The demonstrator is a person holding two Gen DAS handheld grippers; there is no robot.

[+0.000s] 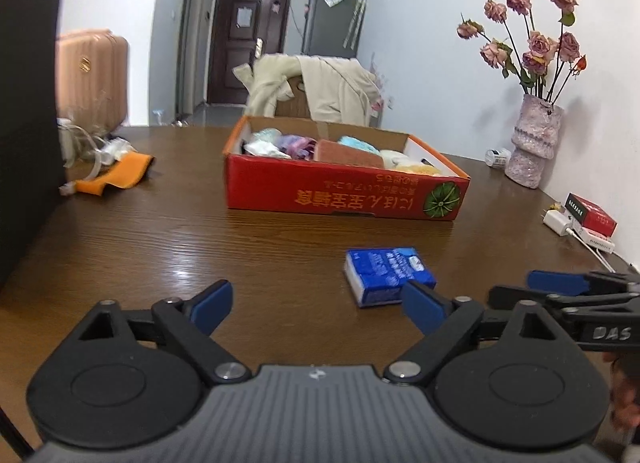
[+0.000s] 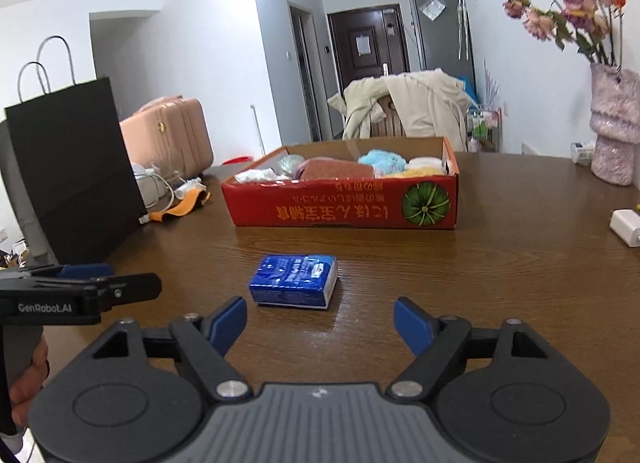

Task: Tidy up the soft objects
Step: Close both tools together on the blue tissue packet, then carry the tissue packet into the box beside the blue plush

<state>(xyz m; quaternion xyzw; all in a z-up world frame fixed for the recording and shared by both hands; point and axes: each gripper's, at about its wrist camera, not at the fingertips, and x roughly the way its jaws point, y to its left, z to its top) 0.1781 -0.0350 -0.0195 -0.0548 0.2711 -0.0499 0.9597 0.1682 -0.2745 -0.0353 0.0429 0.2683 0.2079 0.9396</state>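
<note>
My left hand-held gripper [image 1: 318, 305] hung released over the brown worktop [image 1: 160, 239], nothing between its blue pads. The blue tissue pack [image 1: 386, 275] lay flat on the wood at its one o'clock, near the right pad. My right hand-held gripper [image 2: 320, 321] was released too, with the pack just ahead at eleven o'clock, untouched. The red cardboard box [image 2: 344, 203], holding soft things, sat beyond the pack at twelve o'clock.

Two low wrist views, side by side, sharing red box [image 1: 344, 195]
</note>
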